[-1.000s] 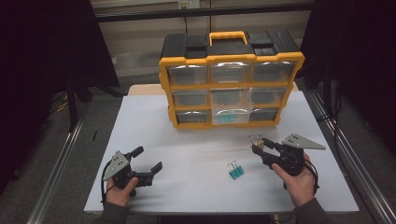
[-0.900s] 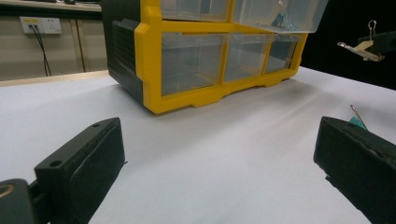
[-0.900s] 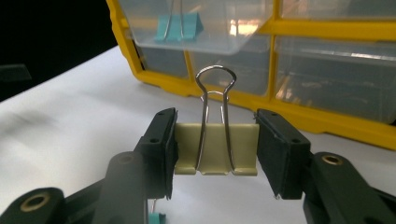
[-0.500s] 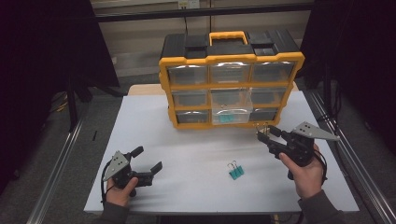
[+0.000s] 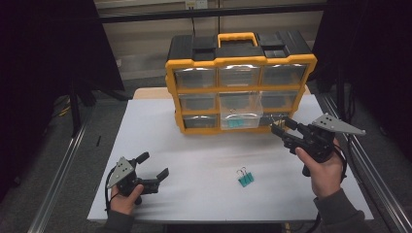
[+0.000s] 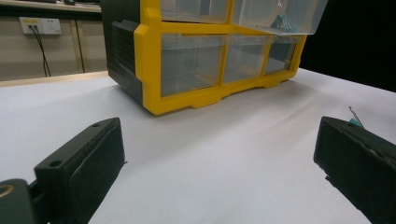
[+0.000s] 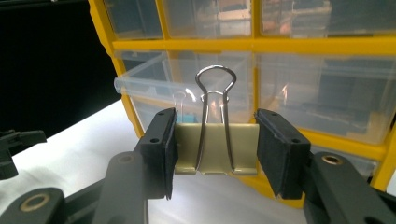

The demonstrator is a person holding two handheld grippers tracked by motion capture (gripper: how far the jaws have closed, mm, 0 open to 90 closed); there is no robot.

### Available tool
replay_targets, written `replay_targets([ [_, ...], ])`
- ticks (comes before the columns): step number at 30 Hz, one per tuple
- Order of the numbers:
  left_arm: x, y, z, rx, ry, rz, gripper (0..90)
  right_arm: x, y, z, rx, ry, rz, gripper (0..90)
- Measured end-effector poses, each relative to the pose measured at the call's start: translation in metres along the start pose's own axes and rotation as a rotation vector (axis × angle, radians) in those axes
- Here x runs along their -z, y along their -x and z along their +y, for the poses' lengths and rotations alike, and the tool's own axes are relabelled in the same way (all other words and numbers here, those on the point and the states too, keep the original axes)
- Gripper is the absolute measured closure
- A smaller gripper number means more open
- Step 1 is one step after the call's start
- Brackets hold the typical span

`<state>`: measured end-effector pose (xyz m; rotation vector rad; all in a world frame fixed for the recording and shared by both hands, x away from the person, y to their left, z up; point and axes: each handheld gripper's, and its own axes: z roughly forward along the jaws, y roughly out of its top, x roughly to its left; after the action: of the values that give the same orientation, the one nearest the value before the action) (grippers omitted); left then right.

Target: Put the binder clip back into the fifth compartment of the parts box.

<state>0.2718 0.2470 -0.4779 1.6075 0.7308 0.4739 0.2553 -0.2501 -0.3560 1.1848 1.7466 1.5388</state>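
Note:
My right gripper (image 5: 281, 131) is shut on a gold binder clip (image 7: 215, 142), which it holds off the table in front of the yellow and black drawer organizer (image 5: 240, 82). The clip's wire handles point up toward the pulled-out clear middle drawer (image 7: 182, 84). That drawer (image 5: 240, 114) holds teal clips (image 5: 235, 123). A teal binder clip (image 5: 245, 177) lies on the white table (image 5: 204, 145) between my hands. My left gripper (image 5: 153, 166) rests open near the front left, its jaws (image 6: 219, 163) wide apart with nothing between them.
The organizer (image 6: 187, 56) stands at the back of the table with several clear drawers. Metal rails run along both table sides. A wall socket (image 6: 39, 25) sits behind on the left.
My right gripper has risen and moved away from me toward the organizer's open drawer, carrying the gold clip. The left gripper and the teal clip have stayed put.

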Motion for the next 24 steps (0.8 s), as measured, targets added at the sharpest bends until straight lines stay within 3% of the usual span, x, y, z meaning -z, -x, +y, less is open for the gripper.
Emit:
replay_targets([
  [11,0.0,0.0,0.0,0.002,0.003,0.0,1.9,-0.005,-0.004,0.028,0.026,0.042,-0.007,50.4],
  [24,0.0,0.0,0.0,0.002,0.005,-0.001,1.9,-0.033,-0.014,0.049,0.059,0.041,-0.003,50.4],
])
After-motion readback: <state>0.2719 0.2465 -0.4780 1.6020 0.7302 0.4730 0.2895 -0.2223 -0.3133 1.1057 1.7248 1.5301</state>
